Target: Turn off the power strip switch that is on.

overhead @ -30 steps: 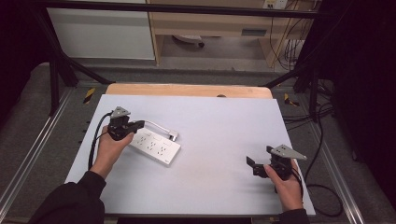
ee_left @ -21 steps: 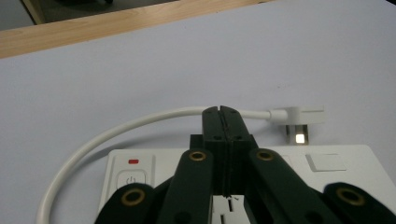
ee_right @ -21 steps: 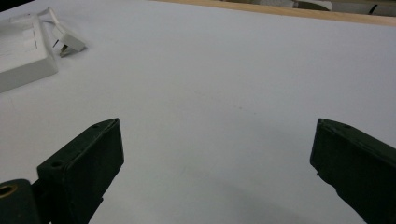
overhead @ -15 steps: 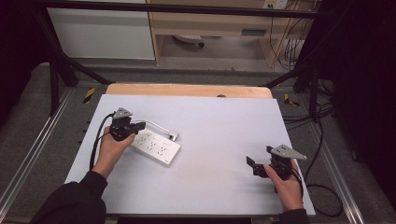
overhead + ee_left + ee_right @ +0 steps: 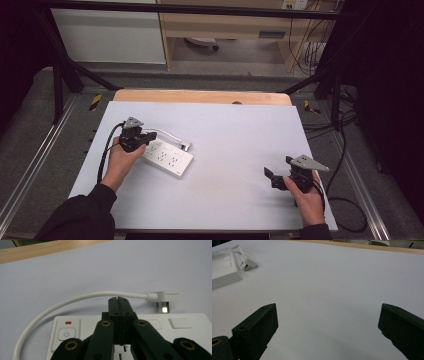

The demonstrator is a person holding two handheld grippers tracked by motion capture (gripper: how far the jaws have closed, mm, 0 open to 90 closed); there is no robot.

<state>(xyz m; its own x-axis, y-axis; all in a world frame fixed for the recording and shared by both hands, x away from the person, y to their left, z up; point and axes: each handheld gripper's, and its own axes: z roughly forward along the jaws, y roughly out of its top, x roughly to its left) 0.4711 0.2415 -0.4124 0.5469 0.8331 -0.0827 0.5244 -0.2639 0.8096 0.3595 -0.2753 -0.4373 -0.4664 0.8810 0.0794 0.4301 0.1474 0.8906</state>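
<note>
The left gripper (image 5: 118, 301), jaws pressed together on nothing, hovered over the near-left end of the white power strip (image 5: 167, 158), whose long axis ran toward the table's (image 5: 240, 210) middle, well apart from the wide-open right gripper (image 5: 272, 178).

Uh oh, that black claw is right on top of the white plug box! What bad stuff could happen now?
1. The left claw is shut and sits over the power strip near its power button. It might bump the button by mistake.
2. The white cord loops loosely around the claw, so a sideways move could snag it and drag the plug.
3. The right claw is open and far away, so it probably can't steady the strip if it slides.
</note>
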